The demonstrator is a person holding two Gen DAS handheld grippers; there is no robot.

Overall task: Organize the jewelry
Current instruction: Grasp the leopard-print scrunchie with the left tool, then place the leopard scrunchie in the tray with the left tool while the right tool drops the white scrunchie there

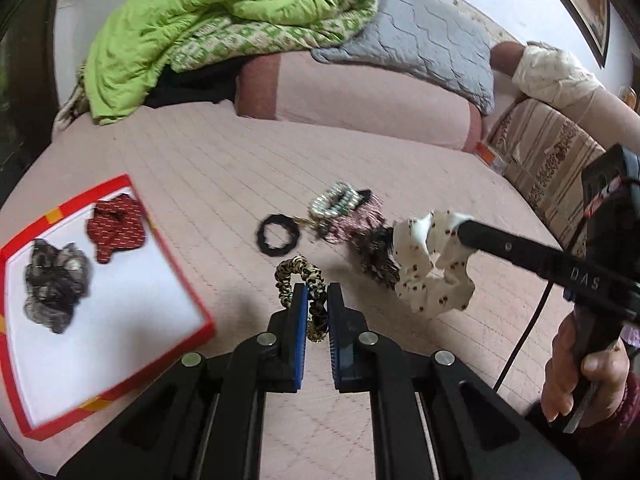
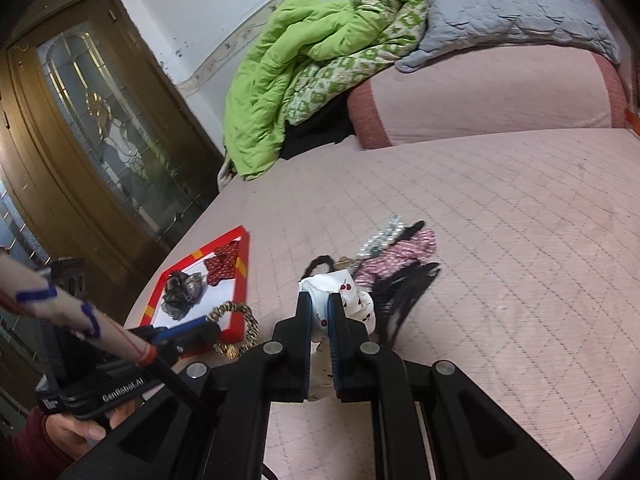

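Observation:
My left gripper point(image 1: 317, 294) is shut on a leopard-print scrunchie point(image 1: 302, 276), which hangs above the pink bed cover. My right gripper point(image 2: 319, 305) is shut on a white cherry-print scrunchie point(image 2: 352, 292), also seen in the left wrist view as the white scrunchie point(image 1: 432, 276) lifted off the bed. A red-rimmed box point(image 1: 176, 256) with a white floor lies at the left, holding a grey scrunchie point(image 1: 54, 280) and a red patterned scrunchie point(image 1: 116, 230). On the bed remain a black hair tie point(image 1: 278, 236), a pearl bracelet point(image 1: 334, 202) and a pink patterned scrunchie point(image 1: 362, 220).
A green quilt point(image 1: 192, 20) and grey pillow point(image 1: 428, 40) lie over a pink bolster point(image 1: 360, 92) at the back. A striped cushion point(image 1: 548, 152) sits at the right. A wooden door with glass point(image 2: 80, 120) stands left of the bed. A dark hair piece point(image 2: 404, 292) lies beside the pile.

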